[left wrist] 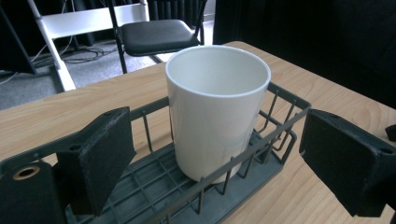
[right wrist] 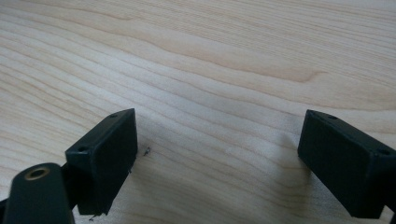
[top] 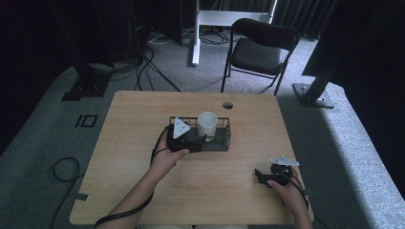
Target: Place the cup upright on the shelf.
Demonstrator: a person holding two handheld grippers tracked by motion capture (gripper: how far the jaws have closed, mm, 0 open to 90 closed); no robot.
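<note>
A white cup stands upright in a dark wire basket at the middle of the wooden table. My left gripper is at the basket's left end, a hand around its body. In the left gripper view its jaws stand open on either side of the cup, which rises just ahead of the pads without touching them; the basket's rim runs between them. My right gripper rests low near the table's front right, held by the other hand. Its jaws are open over bare wood.
A black folding chair stands beyond the table's far edge, beside a white stand. A round cable hole sits near the far edge. Cables lie on the grey carpet at the left. Bare tabletop spreads between both hands.
</note>
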